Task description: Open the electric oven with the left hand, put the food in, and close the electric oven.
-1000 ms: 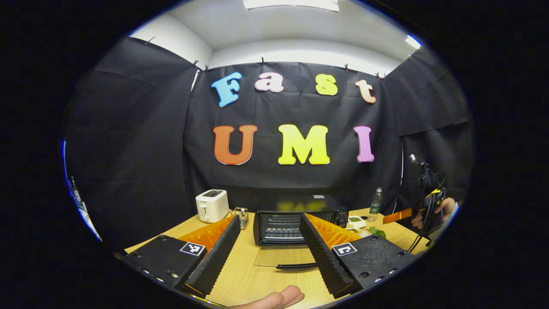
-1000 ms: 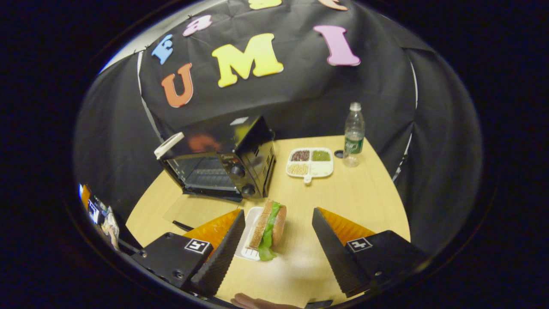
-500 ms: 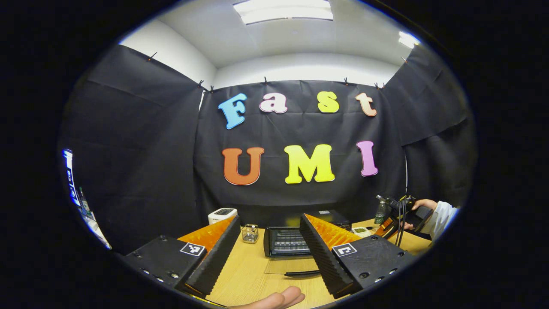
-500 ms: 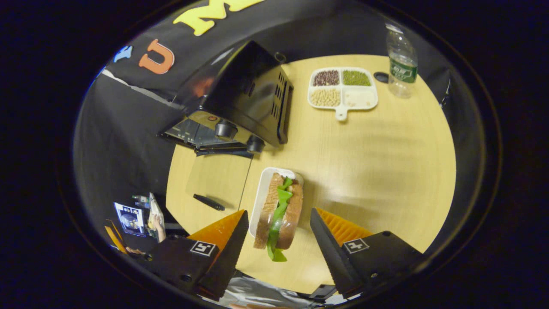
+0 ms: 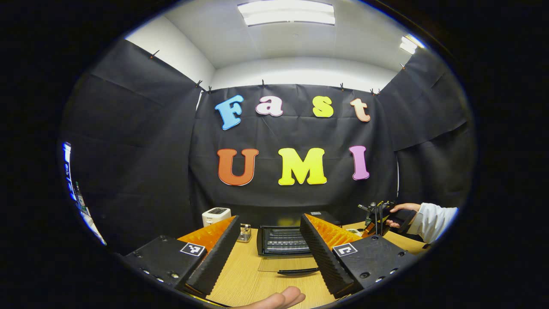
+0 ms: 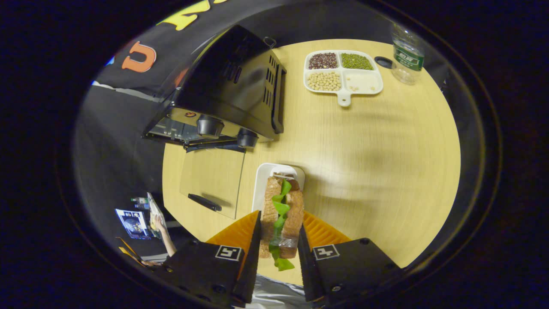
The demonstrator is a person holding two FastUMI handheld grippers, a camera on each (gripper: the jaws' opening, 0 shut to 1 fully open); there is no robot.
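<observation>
Sandwich (image 6: 282,214) of two brown bread slices with green lettuce between them, standing on edge, fills the centre of the right gripper view; the right tool (image 6: 278,251) is closed around it, one finger pressing each bread face. The far end of the sandwich is over a small white tray (image 6: 263,182) on the wooden bench (image 6: 377,171). Up and to the left stands the black electric oven (image 6: 231,92), its glass door (image 6: 212,180) dropped flat onto the bench with the dark handle toward the bench edge. A divided dish of beans (image 6: 343,75) and a water bottle (image 6: 407,56) sit well apart beyond it. In the left gripper view, the left tool (image 5: 268,257) has its fingers spread wide and holds nothing, aimed at the open oven (image 5: 285,240) and its wire rack; a white toaster (image 5: 215,216) stands to the left. The step in hand looks like lifting the food: the grip should probably be light enough not to crush the bread, and the sandwich kept level and upright so the lettuce stays in while it clears the tray toward the rack.
</observation>
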